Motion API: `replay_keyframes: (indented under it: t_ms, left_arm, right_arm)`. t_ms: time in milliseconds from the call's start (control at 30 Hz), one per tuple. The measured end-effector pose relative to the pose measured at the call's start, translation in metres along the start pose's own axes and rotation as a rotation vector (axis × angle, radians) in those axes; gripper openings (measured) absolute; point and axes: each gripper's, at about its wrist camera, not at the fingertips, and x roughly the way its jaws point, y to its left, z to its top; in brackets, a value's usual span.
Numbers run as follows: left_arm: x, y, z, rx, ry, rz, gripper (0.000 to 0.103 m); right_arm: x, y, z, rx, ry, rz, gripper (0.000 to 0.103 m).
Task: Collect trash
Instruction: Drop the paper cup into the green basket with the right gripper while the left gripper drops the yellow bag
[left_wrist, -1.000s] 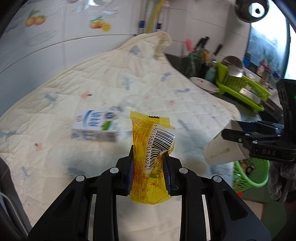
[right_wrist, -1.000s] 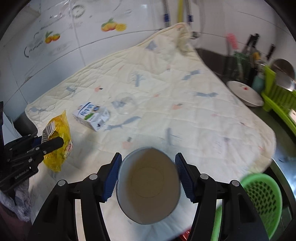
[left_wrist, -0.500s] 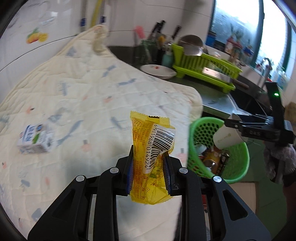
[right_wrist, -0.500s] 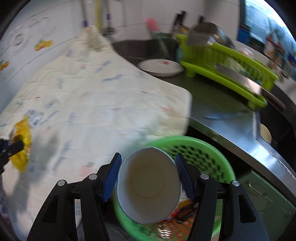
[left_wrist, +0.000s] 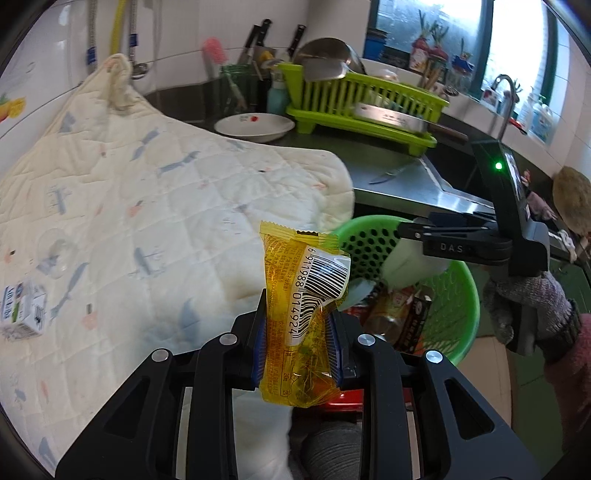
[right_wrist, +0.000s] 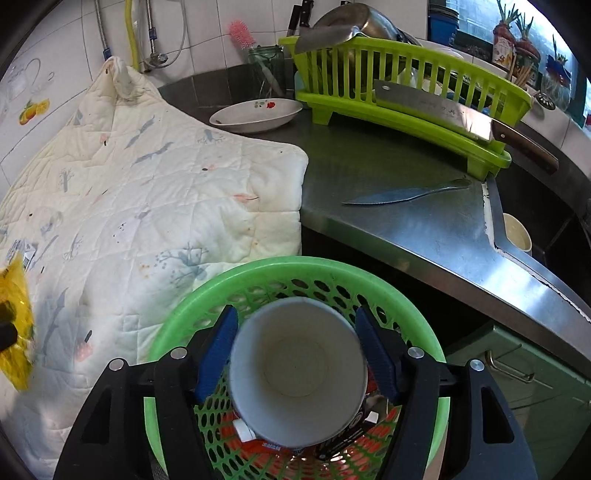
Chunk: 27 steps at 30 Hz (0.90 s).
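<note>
My left gripper is shut on a yellow snack wrapper with a barcode, held above the quilt's edge, left of the green basket. My right gripper is shut on a white paper cup, held over the green basket, which holds several pieces of trash. The cup also shows in the left wrist view over the basket. A small milk carton lies on the quilt at the far left.
A cream quilt covers the counter. A white dish, a green dish rack with a cleaver, and a knife sit on the steel counter. A sink lies at the right.
Both grippers have swung right from the quilt toward the green basket. The cup is now lower, over the basket's middle. The wrapper has come closer to the basket's rim.
</note>
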Motion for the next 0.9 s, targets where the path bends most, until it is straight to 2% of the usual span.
replay_keyframes:
  t_ms: [67, 267, 400, 633, 800, 867, 900]
  left_arm:
    - [0.007, -0.008, 0.002, 0.007, 0.007, -0.017, 0.026]
    - [0.028, -0.034, 0.006, 0.035, 0.029, -0.068, 0.026]
    - [0.048, -0.050, 0.008, 0.033, 0.064, -0.114, 0.026]
    - [0.073, -0.070, 0.012, 0.045, 0.093, -0.140, 0.030]
    - [0.085, -0.078, 0.014, 0.051, 0.105, -0.150, 0.045]
    - [0.090, -0.079, 0.013, 0.041, 0.109, -0.158, 0.062]
    - [0.090, -0.079, 0.012, 0.038, 0.103, -0.162, 0.064]
  right_arm:
    - [-0.003, -0.004, 0.000, 0.001, -0.023, -0.008, 0.072]
    - [-0.023, -0.016, -0.002, -0.005, -0.067, -0.019, 0.072]
    - [-0.042, -0.025, -0.008, -0.003, -0.106, -0.045, 0.080]
    - [-0.064, -0.045, -0.018, 0.028, -0.137, -0.048, 0.082]
    - [-0.073, -0.055, -0.022, 0.050, -0.149, -0.038, 0.083]
    - [-0.075, -0.056, -0.023, 0.055, -0.155, -0.040, 0.084]
    - [-0.076, -0.056, -0.024, 0.054, -0.156, -0.038, 0.084]
